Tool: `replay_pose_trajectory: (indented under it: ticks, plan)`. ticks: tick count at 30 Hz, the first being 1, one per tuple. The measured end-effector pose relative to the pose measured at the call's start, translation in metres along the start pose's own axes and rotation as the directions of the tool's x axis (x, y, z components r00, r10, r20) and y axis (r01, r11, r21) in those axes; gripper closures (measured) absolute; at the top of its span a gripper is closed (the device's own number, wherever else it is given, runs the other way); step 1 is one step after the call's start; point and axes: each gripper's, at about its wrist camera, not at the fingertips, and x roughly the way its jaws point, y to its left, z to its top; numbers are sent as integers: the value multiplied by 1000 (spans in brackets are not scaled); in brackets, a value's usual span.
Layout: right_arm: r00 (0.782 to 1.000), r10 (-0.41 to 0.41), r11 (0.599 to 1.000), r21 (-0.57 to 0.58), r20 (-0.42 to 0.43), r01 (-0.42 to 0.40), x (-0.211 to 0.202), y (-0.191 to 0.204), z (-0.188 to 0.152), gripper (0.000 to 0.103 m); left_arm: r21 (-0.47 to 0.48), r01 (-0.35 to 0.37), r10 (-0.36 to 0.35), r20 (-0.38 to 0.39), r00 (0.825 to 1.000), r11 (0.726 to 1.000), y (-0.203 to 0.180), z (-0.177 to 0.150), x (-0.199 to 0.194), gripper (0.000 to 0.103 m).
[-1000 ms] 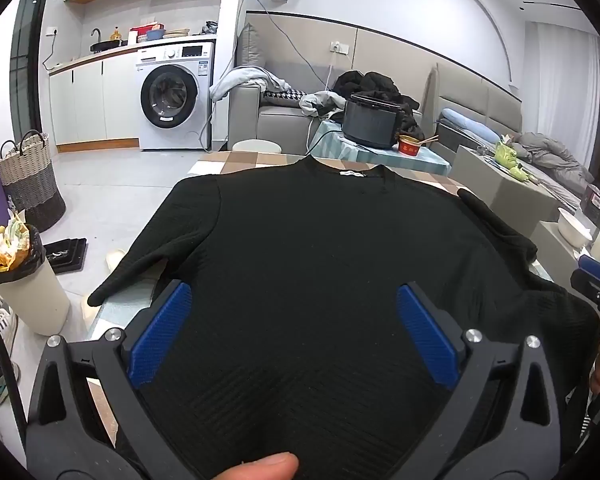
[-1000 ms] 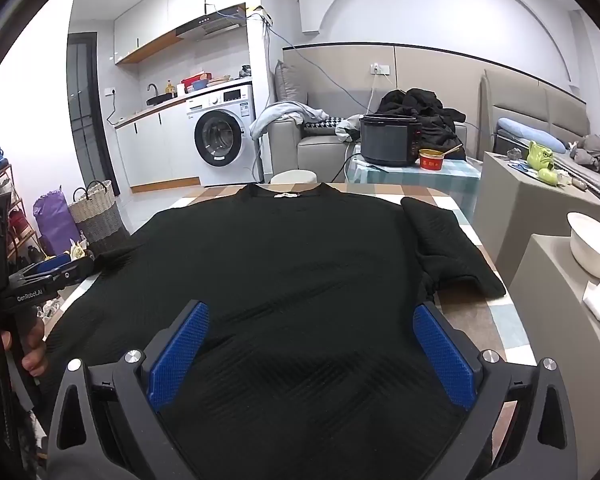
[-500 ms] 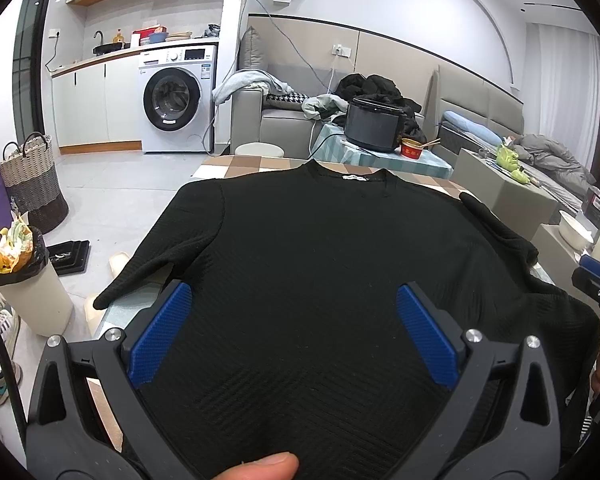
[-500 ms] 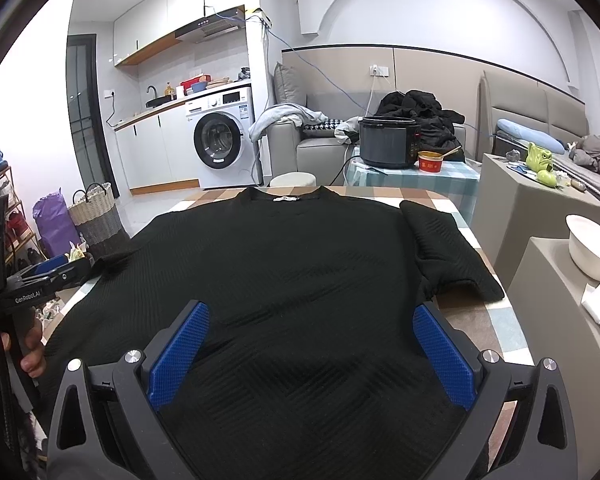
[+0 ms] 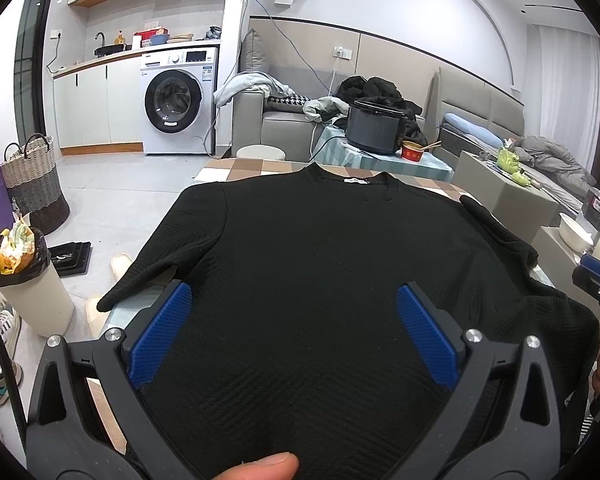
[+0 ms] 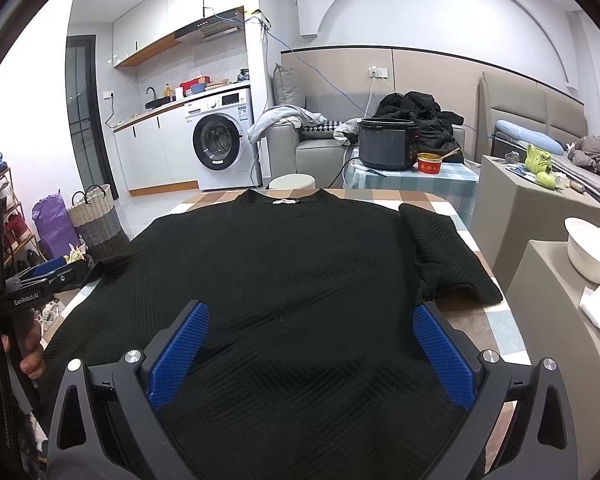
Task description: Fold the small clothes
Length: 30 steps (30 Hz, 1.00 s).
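Observation:
A black knit sweater (image 5: 300,264) (image 6: 284,272) lies flat on the checked table (image 6: 496,332), collar at the far end. Its left sleeve (image 5: 156,256) hangs over the table's left edge; the right sleeve (image 6: 444,252) is folded in on the table. My left gripper (image 5: 292,332) hovers open over the hem's left part, blue pads (image 5: 160,336) wide apart with nothing between them. Over the hem's right part my right gripper (image 6: 308,352) is open too, and empty. Each gripper shows at the other view's edge, the right one (image 5: 596,276) and the left one (image 6: 48,276).
A waste bin (image 5: 24,280) and slippers stand on the floor left of the table. Beyond it are a stool (image 6: 292,182), a cooker (image 6: 388,144) on a side table, a sofa and a washing machine (image 5: 176,104). A white bowl (image 6: 592,248) sits on a grey block at the right.
Both grippers have drifted slightly; the sweater looks a little farther off and flatter. Both grippers stay open and the sweater has not been moved.

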Motion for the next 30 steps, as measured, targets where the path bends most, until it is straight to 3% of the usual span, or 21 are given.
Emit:
replay_pose_trajectory:
  ticks: [30]
  plan:
    - [999,-52,998,41,12,51,-28,-17,20,0,0,5,-5,1,1000,1000,2,4,-5,1]
